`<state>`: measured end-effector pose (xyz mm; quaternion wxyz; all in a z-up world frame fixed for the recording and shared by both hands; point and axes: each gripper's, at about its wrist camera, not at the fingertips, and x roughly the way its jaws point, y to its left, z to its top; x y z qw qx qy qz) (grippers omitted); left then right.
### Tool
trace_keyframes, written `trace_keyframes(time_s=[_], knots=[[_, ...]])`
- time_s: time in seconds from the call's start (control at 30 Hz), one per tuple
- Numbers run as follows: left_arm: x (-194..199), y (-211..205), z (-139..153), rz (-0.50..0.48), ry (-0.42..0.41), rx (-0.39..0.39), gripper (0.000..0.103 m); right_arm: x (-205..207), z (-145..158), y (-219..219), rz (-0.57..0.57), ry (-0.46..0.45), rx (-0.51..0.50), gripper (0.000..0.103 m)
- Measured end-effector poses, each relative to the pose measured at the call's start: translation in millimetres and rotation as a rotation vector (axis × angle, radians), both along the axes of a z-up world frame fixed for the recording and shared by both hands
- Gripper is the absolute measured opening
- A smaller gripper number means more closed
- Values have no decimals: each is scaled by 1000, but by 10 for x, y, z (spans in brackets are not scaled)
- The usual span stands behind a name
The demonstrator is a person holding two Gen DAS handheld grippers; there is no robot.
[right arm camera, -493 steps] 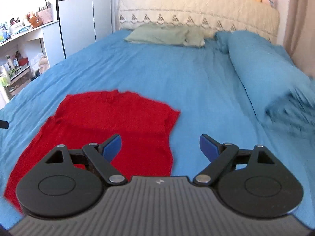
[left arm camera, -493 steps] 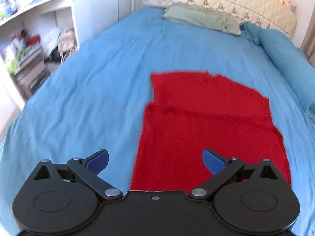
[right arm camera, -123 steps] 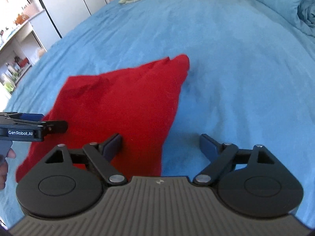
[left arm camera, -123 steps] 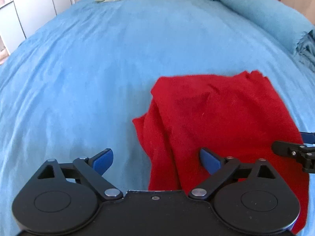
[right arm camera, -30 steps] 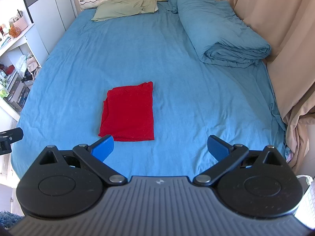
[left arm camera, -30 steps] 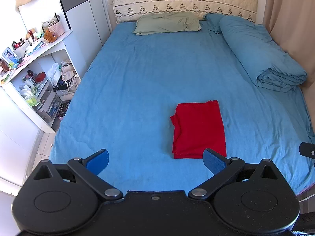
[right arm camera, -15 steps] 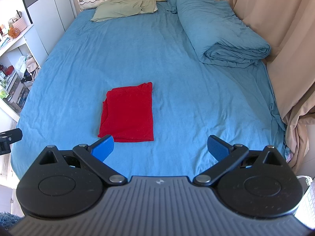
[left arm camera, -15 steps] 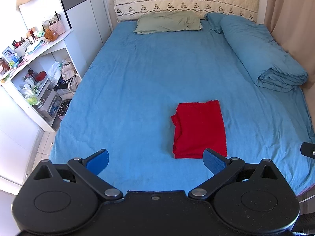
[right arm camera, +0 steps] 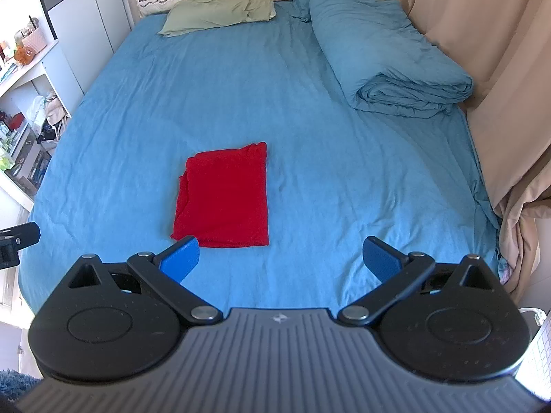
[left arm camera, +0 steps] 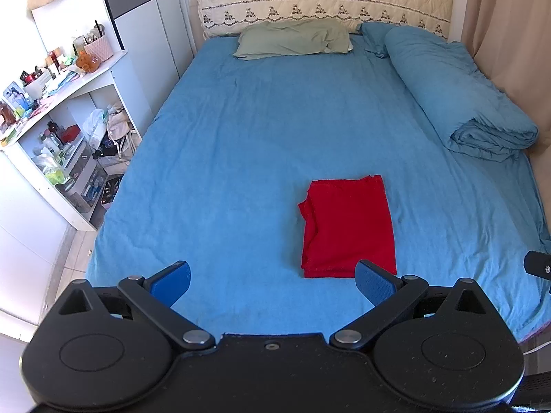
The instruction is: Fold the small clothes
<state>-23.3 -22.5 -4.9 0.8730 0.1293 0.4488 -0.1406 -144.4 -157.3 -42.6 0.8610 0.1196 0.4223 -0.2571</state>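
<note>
A red garment (left arm camera: 347,227) lies folded into a narrow rectangle on the blue bed sheet (left arm camera: 241,158), near the foot of the bed; it also shows in the right wrist view (right arm camera: 224,196). My left gripper (left arm camera: 273,284) is open and empty, held high above the bed's foot, well back from the garment. My right gripper (right arm camera: 280,260) is open and empty, also raised and pulled back. The tip of the right gripper shows at the left wrist view's right edge (left arm camera: 537,265), and the left gripper's tip at the right wrist view's left edge (right arm camera: 17,241).
A green pillow (left arm camera: 292,39) lies at the headboard. A rolled blue duvet (left arm camera: 458,93) runs along the bed's right side, by beige curtains (right arm camera: 499,69). White shelves with clutter (left arm camera: 58,120) stand left of the bed.
Over the last second both grippers barely moved. Earlier the garment lay spread out flat; it is now folded and both grippers have pulled up and away.
</note>
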Motion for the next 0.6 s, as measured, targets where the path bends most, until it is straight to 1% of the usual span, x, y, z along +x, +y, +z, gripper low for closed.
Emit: trace_keyframes(time_s=[0.1, 0.23, 0.4, 0.5, 0.6], knots=[[3, -9, 1, -2, -5, -2, 103, 4, -1, -3, -2, -1, 5, 103], [20, 12, 5, -5, 2, -30, 103, 2, -9, -12, -4, 0, 7, 103], [67, 50, -9, 21, 19, -50, 103, 3, -9, -19, -7, 1, 9, 103], [73, 52, -12, 29, 20, -47, 103, 13, -15, -27, -12, 0, 11, 103], [63, 36, 3, 31, 4, -33, 103, 28, -19, 1, -18, 1, 13, 103]])
